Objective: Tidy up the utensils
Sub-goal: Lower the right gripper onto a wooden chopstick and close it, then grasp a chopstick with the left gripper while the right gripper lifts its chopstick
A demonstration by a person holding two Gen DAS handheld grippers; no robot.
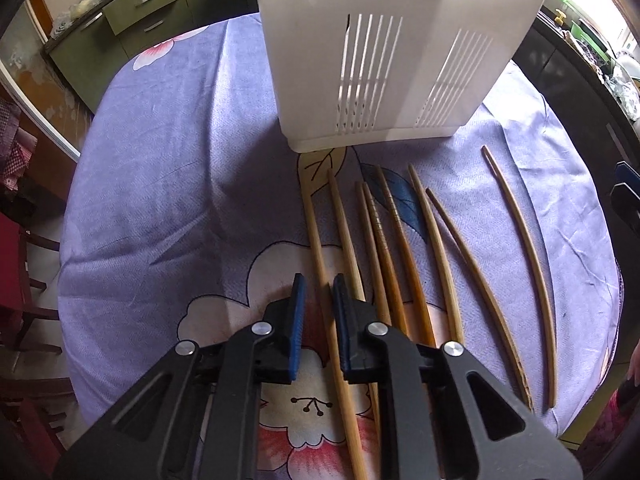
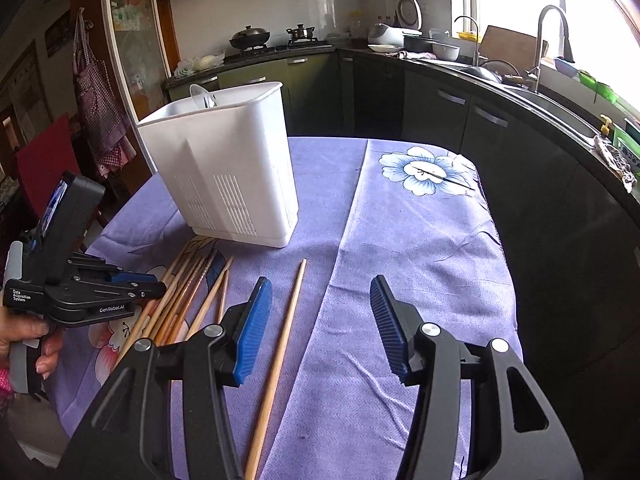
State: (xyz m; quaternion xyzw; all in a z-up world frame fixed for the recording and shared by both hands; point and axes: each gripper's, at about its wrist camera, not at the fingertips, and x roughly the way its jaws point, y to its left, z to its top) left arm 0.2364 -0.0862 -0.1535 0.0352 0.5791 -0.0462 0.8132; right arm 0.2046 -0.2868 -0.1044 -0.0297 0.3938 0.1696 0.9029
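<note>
- Eight or so thin wooden chopsticks (image 1: 404, 248) are seen from the left wrist, laid side by side on the purple flowered tablecloth (image 1: 168, 184), tips toward the white slotted holder (image 1: 384, 52) standing just beyond them.
- The left gripper (image 1: 319, 288) is lowered over the leftmost chopstick (image 1: 316, 236); its ribbed blue pads (image 1: 299, 312) stand narrowly apart on either side of the stick, and contact cannot be confirmed.
- A good grasp is judged to need the stick centred before closing, since the round, smooth wood may roll on the soft cloth.
- From the right wrist, the right gripper (image 2: 320, 312) is held wide apart and empty above the cloth, one separate chopstick (image 2: 280, 356) lying just beside its left pad.
- The holder's smooth plastic wall is seen upright, with spoons (image 2: 202, 98) inside.
</note>
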